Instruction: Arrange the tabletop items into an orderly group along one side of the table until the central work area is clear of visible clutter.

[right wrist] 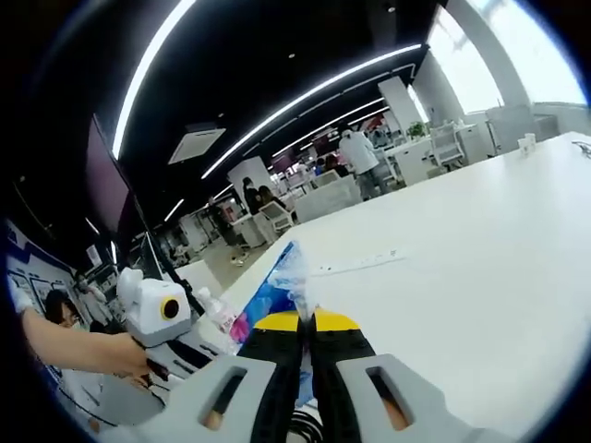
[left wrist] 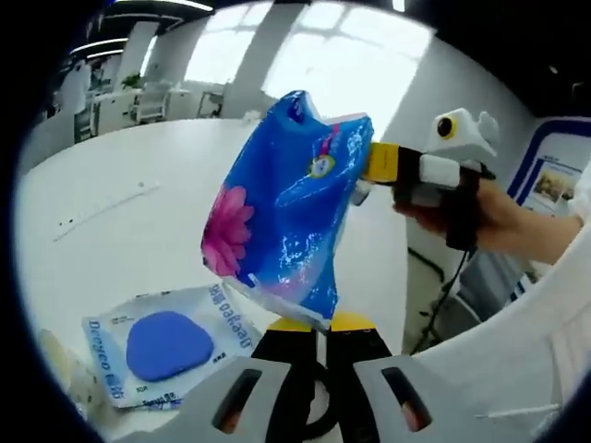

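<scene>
Held up over the white table (left wrist: 138, 175): a blue plastic pack (left wrist: 286, 208) with a pink flower print, pinched at both ends. Left gripper (left wrist: 319, 323) clamped shut on the pack's lower edge, yellow tips pressed together. Right gripper (left wrist: 374, 164), seen in the left gripper view coming in from the right with a hand (left wrist: 489, 212) behind it, closed on the pack's upper corner; same grip visible in the right gripper view, jaws together on the crinkled end of the blue pack (right wrist: 277, 295).

Left of the pack and below it, lying flat on the table: a clear sachet (left wrist: 171, 341) with a blue rounded pad inside. Further left of the pack, a long pale strip (left wrist: 102, 208) on the tabletop.

Judged early to midway: pack lifted but not yet placed, sachet and strip left loose. Nothing seen blocking the pack's path across the table. Office desks and chairs beyond the table.
</scene>
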